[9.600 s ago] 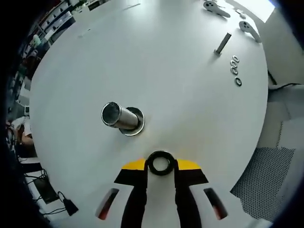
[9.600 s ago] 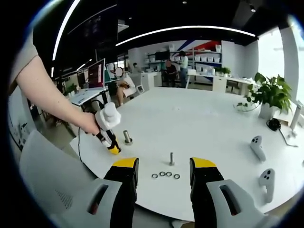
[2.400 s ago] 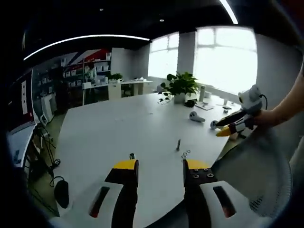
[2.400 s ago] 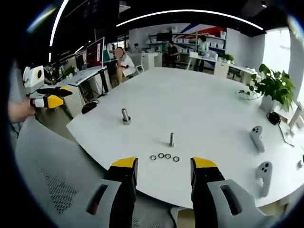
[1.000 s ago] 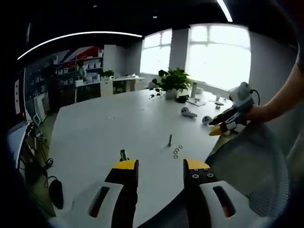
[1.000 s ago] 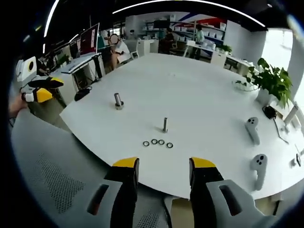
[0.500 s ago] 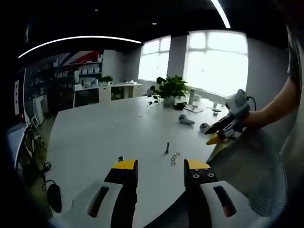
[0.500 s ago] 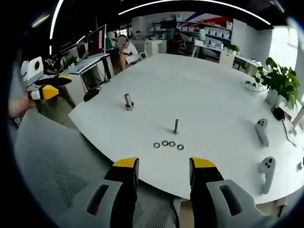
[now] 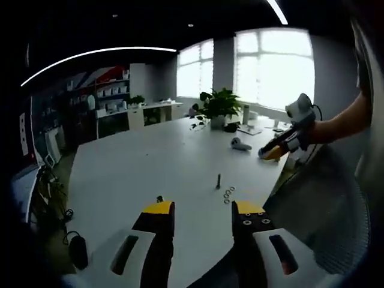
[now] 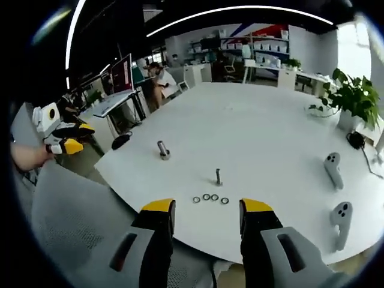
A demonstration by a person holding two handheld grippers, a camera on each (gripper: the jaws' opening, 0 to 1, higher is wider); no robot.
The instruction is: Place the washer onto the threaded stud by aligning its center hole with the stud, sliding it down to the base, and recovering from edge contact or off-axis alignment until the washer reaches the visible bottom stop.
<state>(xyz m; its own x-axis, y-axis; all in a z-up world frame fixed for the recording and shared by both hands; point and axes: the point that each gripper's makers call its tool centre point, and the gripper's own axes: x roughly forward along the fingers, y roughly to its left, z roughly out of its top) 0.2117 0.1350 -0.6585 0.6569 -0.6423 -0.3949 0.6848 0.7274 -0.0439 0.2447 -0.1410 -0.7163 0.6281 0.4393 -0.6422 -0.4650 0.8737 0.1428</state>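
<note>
Both my grippers hang back off the table's [image 10: 264, 132] near edge, jaws wide, nothing between them. In the right gripper view my right gripper [image 10: 207, 211] points at four washers [image 10: 210, 198] lying in a row near the rim, with the thin stud [image 10: 218, 176] upright just beyond them. Further left stands a thicker stud [image 10: 162, 149]. Two controllers [image 10: 333, 168] lie to the right, a plant [image 10: 353, 96] behind. My left gripper [image 10: 67, 140] sits far left, over a mesh chair [image 10: 78, 222].
</note>
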